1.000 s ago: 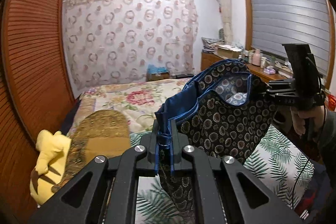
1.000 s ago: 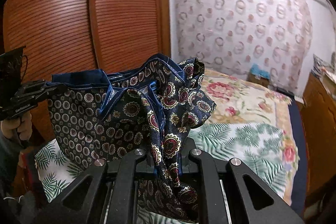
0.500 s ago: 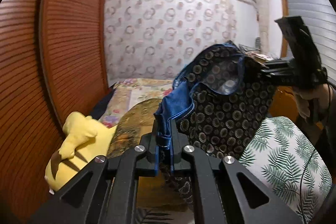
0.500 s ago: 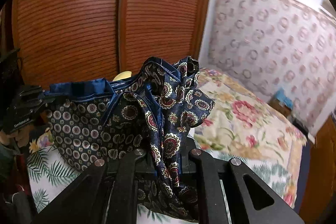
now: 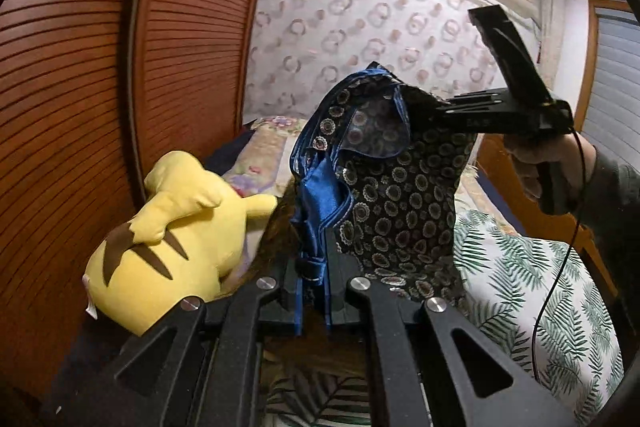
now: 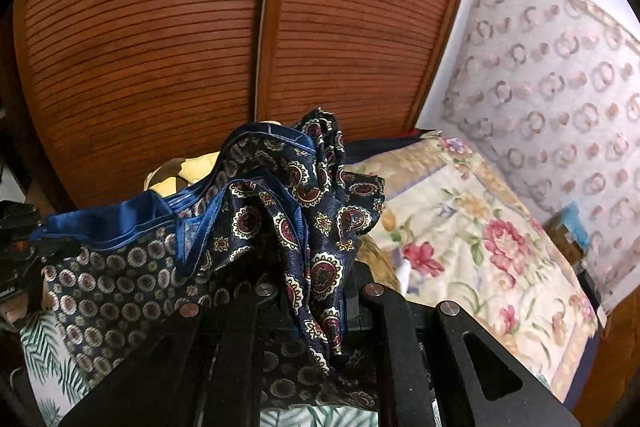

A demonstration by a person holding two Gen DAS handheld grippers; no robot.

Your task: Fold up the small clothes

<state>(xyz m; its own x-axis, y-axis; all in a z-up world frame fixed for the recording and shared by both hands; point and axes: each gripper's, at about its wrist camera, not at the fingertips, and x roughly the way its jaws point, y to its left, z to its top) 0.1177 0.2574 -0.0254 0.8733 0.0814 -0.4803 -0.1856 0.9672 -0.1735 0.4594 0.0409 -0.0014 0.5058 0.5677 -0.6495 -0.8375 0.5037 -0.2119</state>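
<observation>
A small dark-navy garment printed with round medallions and edged in bright blue hangs stretched in the air between both grippers. My left gripper is shut on its blue waistband edge. In the left wrist view the right gripper shows at upper right, held by a hand, pinching the garment's other top corner. In the right wrist view my right gripper is shut on bunched fabric of the garment, which drapes over its fingers. The left gripper appears at the far left edge, clamped on the blue band.
Below lies a bed with a palm-leaf sheet and a floral quilt. A yellow plush toy rests on the bed beside a slatted wooden wardrobe door. A brown patterned cushion lies behind the garment.
Both grippers have swung sideways toward the wardrobe with the garment still stretched between them. The plush toy and wooden doors now fill more of both views, and both wrists have rolled.
</observation>
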